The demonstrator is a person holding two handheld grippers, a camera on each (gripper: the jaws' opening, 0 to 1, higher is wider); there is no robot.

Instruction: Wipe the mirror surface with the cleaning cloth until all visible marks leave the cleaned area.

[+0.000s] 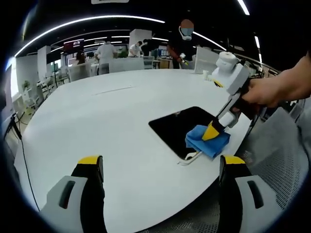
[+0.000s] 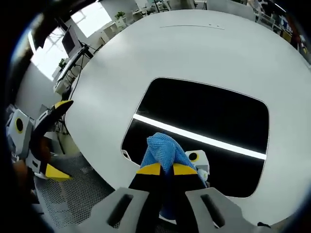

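Blue cleaning cloth (image 2: 164, 148) pinched in right claw (image 2: 163, 169), pressed onto near edge of dark mirror (image 2: 214, 116) lying flat on white desk (image 1: 107, 116). Ceiling light strip reflected across mirror. Left claw (image 1: 160, 167) spread wide, nothing held, hovering apart over desk edge. People and chairs (image 1: 112, 65) beyond far side.

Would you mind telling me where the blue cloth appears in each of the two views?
Left gripper view: the blue cloth lies right of centre, on the near edge of the dark mirror, held by the right gripper.
Right gripper view: the cloth sits low at centre, between that view's own jaws.
Shared landmark: the mirror on the white table.
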